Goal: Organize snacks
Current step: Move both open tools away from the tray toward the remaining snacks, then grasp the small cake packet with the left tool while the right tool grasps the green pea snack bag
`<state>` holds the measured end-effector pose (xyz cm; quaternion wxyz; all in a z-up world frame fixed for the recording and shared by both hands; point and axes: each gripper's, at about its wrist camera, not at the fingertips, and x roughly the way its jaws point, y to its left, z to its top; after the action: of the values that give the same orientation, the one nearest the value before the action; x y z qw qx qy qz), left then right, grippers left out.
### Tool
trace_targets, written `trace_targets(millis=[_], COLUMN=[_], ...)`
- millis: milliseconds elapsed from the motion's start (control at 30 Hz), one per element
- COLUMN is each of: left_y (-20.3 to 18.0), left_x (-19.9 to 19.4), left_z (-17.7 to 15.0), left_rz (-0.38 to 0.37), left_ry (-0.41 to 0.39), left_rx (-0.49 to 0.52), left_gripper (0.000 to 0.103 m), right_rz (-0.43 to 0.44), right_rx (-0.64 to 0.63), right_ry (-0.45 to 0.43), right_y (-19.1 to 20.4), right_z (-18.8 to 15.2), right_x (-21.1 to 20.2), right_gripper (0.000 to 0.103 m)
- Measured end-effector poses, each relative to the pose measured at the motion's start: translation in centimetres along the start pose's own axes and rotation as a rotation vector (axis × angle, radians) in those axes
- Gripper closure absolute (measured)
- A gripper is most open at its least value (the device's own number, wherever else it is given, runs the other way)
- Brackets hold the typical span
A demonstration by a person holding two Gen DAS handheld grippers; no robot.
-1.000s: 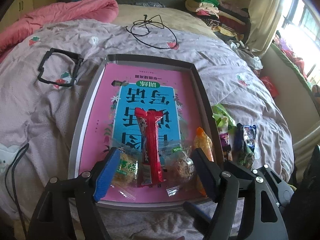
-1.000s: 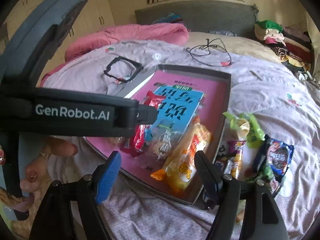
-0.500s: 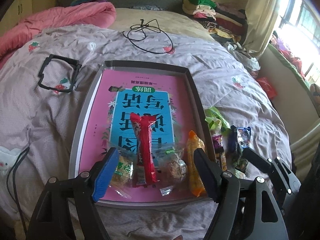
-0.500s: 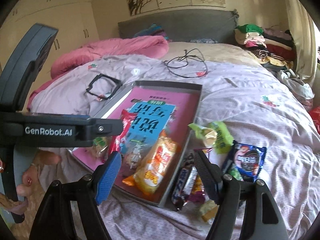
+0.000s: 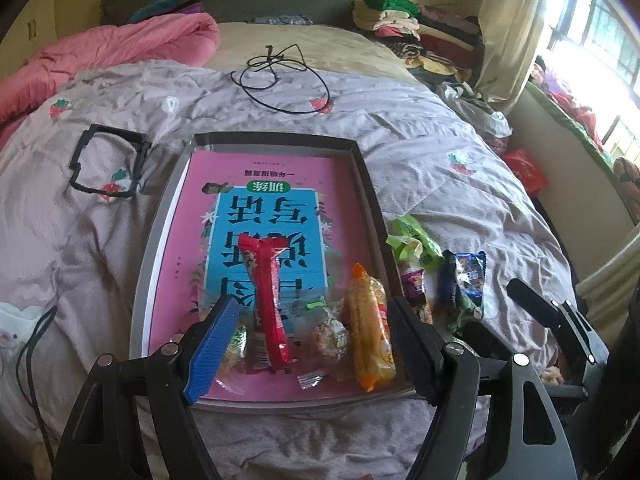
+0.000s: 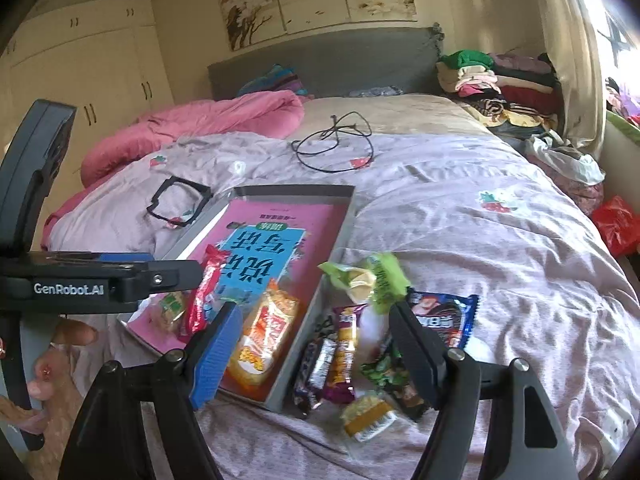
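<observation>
Snacks are split between two spots on the bed. Four are laid in a row at the near end of the grey tray (image 5: pixel 256 142), on top of the pink-and-blue book (image 5: pixel 264 216) that fills the tray floor: a small green-label packet (image 5: pixel 236 340), a long red pkt (image 5: pixel 270 296), a clear-wrapped cake (image 5: pixel 328 332) and an orange pkt (image 5: pixel 370 336). The red one is laid lengthwise, pointing up the book cover. The rest are heaped on the lilac quilt (image 6: pixel 460 216) just outside the tray's right wall: a lime-green wrapper (image 6: pixel 372 276), a dark blue pkt (image 6: pixel 440 316), a purple bar (image 6: pixel 344 352), a dark bar (image 6: pixel 316 372), a green pkt (image 6: pixel 384 372) and a small yellow piece (image 6: pixel 368 420) nearest the camera.

The left gripper (image 5: pixel 312 344) is held above the tray row, jaws spread wide, nothing gripped between them. The right gripper (image 6: pixel 312 348) is held over the loose heap and the tray's right wall, jaws likewise wide w/ nothing clamped. Whether either is touching a pkt can't be told.

Further back, a black cable (image 6: pixel 332 144) is coiled on the quilt, a black frame (image 5: pixel 106 160) is left beside the tray's far-left corner, and a pink duvet (image 6: pixel 200 128) is bunched by the grey headboard (image 6: pixel 320 64). Folded clothes (image 6: pixel 492 84) are stacked at the right.
</observation>
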<state>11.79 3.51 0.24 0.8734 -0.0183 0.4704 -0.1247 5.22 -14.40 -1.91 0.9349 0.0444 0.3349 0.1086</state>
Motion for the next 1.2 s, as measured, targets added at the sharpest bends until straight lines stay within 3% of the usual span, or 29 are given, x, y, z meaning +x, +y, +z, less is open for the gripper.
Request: trace_targets(millis=[867,1200], left_y=[-4.1,-5.8], left_x=[-0.3,0.2], left_z=[-0.5,-1.5], left_rz=[-0.062,-0.089], left_ry=[0.013,0.043], left_rx=[0.089,0.144], left_gripper=[0.025,0.025], right_rz=[-0.136,-0.132], right_rx=[0.169,0.187], right_ry=[-0.004,0.033], right_y=[-7.1,-8.4], right_z=[-0.9,-1.3], right_x=[-3.1,-2.9], right_gripper=[0.027,0.027])
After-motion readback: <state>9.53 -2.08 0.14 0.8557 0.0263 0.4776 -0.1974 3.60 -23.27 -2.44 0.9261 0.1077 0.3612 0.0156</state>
